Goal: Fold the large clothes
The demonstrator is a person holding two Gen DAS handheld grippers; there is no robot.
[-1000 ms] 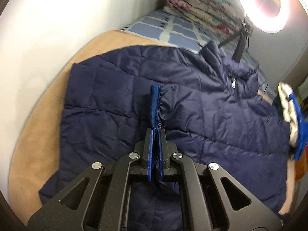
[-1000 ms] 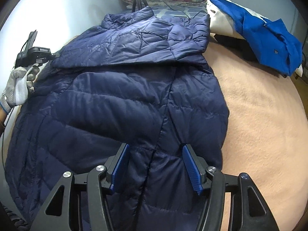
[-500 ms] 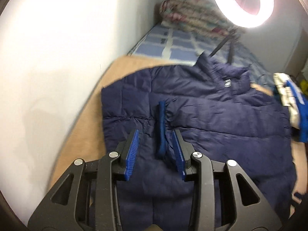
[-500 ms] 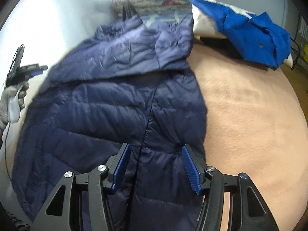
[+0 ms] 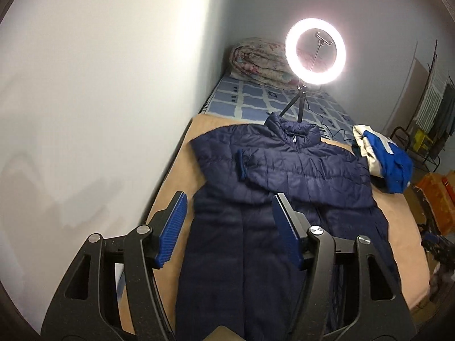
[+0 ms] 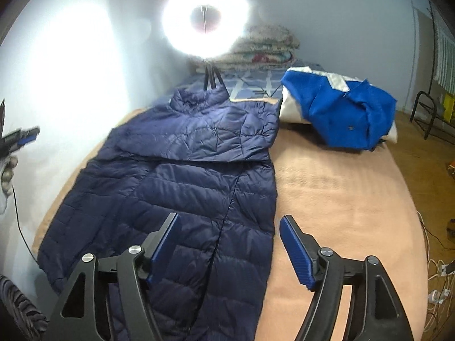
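**Item: navy quilted puffer coat, part-folded, on bed**

Location: the coat (image 5: 284,170) lies front-up and zipped along the tan blanket (image 6: 341,193), collar toward the ring light (image 5: 315,52). 1 sleeve (image 5: 284,177) is laid across the chest, its cuff (image 5: 241,163) toward the wall.

Handling (judged): light, soft, lofty; the shiny shell looks slippery, and padding will likely spring back from a crease. Best taken at seamed edges: hem corners, side seam or shoulder, not mid-panel.

Left gripper (image 5: 227,227): jaws wide apart, holding nothing, raised over the lower coat.

Right gripper (image 6: 229,245): jaws wide apart, empty, above the coat's right edge.

Adjacent: blue-and-white garment (image 6: 341,113), unfolded.
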